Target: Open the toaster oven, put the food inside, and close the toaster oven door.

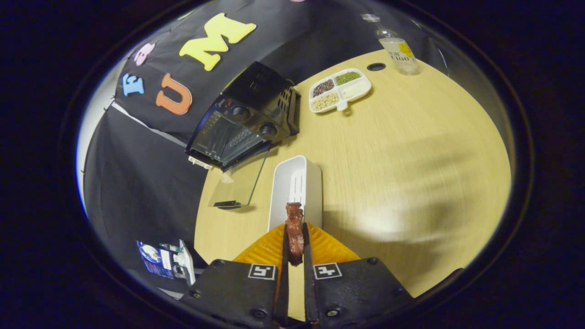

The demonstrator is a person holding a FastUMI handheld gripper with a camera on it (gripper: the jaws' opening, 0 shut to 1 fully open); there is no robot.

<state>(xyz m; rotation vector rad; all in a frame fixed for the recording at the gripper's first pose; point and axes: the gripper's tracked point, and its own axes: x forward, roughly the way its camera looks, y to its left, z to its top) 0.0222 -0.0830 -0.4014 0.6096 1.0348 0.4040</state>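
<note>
My gripper is shut on a reddish-brown piece of food, a skewer-like strip held upright between both fingers above the wooden table. Just beyond the fingertips lies a long white tray. Further off and to the left stands the black toaster oven at the table's edge, its glass door swung down flat and open toward me, the dark handle at the door's near end.
A white divided dish with beans and grains sits at the far side of the table. Behind it are a clear bottle and a round cable hole. Off the table's left edge lie some packets.
</note>
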